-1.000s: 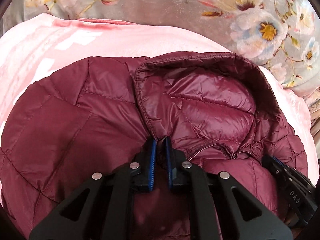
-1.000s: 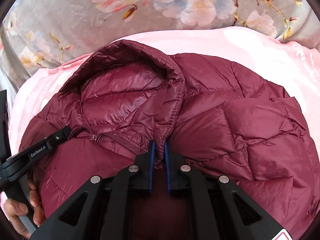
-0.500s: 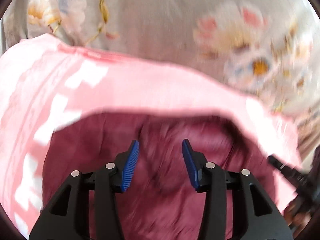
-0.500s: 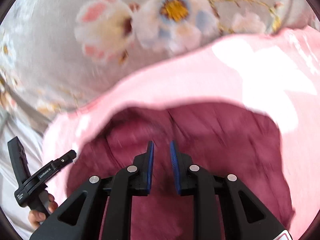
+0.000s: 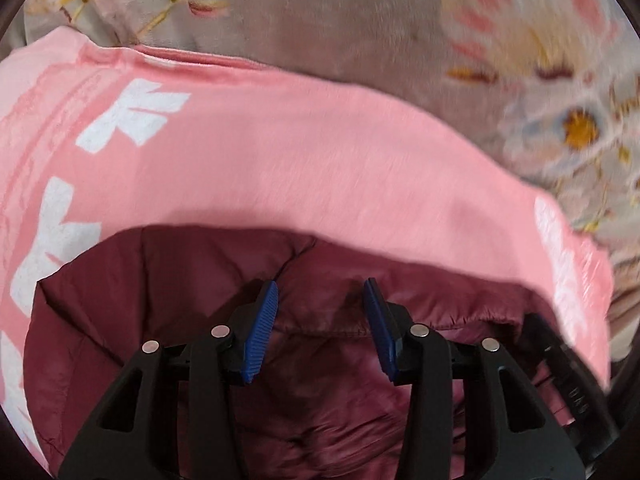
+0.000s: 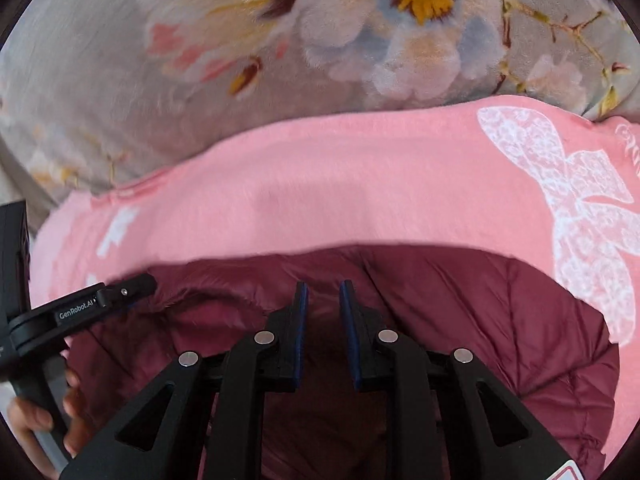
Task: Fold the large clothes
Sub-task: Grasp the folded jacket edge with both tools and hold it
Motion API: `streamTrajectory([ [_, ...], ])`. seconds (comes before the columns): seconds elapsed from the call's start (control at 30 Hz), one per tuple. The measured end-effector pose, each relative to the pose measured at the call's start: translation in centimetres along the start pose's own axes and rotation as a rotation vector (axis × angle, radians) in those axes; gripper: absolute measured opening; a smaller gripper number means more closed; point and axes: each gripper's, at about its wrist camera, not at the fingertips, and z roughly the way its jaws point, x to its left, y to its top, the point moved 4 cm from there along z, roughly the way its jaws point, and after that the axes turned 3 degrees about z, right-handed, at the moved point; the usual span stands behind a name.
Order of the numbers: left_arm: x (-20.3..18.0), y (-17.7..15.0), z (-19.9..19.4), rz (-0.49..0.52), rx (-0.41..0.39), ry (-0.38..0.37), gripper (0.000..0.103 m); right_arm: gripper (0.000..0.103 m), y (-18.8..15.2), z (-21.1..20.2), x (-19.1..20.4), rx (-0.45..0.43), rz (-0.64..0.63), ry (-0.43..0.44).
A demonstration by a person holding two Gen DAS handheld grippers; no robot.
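A maroon quilted puffer jacket [image 5: 168, 280] lies folded on a pink cloth; it also shows in the right wrist view [image 6: 480, 312]. My left gripper [image 5: 319, 304] is open and empty, its blue pads spread wide just over the jacket's far folded edge. My right gripper [image 6: 323, 300] is open by a narrower gap, empty, over the same edge. The left gripper's black body [image 6: 80, 312] shows at the left of the right wrist view, with the person's hand [image 6: 28, 420] on its handle. The right gripper's body [image 5: 568, 380] shows at the lower right of the left wrist view.
The pink cloth with white prints [image 5: 280, 152] lies under the jacket and reaches past it on all far sides; it also shows in the right wrist view [image 6: 360, 184]. A grey floral blanket [image 6: 280, 40] covers the surface beyond.
Both grippers were shut on the jacket's hood edge one second ago. They have let go, opened and drawn back. The hood now lies folded down and out of sight.
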Motion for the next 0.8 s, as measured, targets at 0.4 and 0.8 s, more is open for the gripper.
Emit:
streamTrajectory([
  [0.4, -0.7, -2.5, 1.3, 0.156, -0.097, 0.128, 0.044, 0.007, -2.7, 2.0, -0.9, 0.016, -0.077, -0.085],
  [0.8, -1.6, -2.6, 2.0, 0.218, -0.103, 0.219, 0.045, 0.008, -2.8, 2.1, -0.6, 0.002, -0.115, -0.123],
])
